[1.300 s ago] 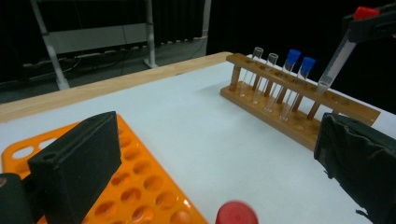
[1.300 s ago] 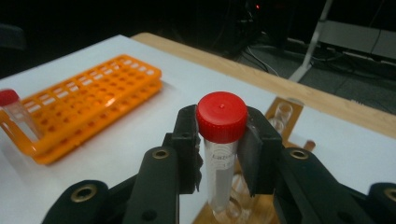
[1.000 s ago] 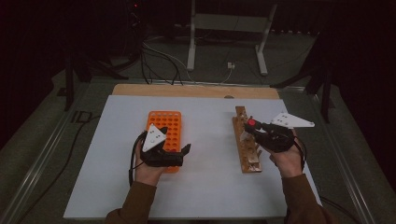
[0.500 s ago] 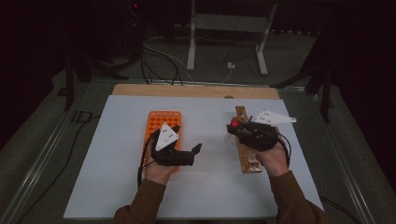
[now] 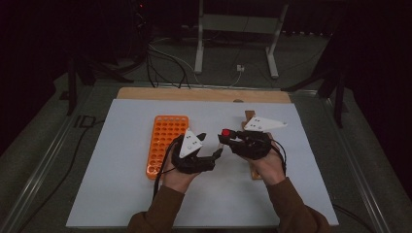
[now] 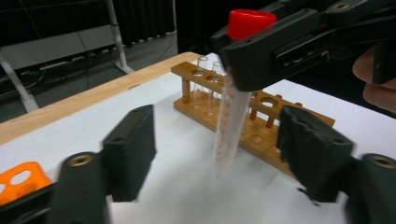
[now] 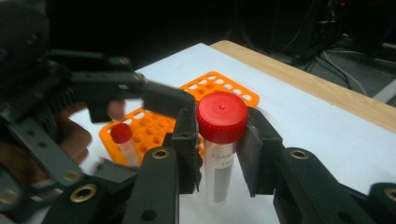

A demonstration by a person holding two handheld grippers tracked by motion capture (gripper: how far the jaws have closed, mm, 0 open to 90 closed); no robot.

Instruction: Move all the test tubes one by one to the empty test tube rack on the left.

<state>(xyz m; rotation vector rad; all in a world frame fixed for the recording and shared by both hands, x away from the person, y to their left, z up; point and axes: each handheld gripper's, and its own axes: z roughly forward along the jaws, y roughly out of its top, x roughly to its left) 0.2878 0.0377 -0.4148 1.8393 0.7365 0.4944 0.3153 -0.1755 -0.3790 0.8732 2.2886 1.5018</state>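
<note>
My right gripper is shut on a clear tube with a red cap, just under the cap. In the high view it holds that tube upright above the white mat, between the orange rack and the wooden rack. My left gripper points at it, and the tube hangs between its jaws. Those jaws have just been closing, but both pads stand clear of the tube. In the high view the left gripper sits just left of the right gripper.
Another red-capped tube stands in the orange rack. The wooden rack holds two clear tubes at its far end. A wooden strip edges the back of the white mat. A metal stand and cables lie on the floor behind.
Both hands have moved toward each other to the middle of the mat. The right gripper brought the tube leftward from over the wooden rack. The left gripper's jaws have narrowed.
</note>
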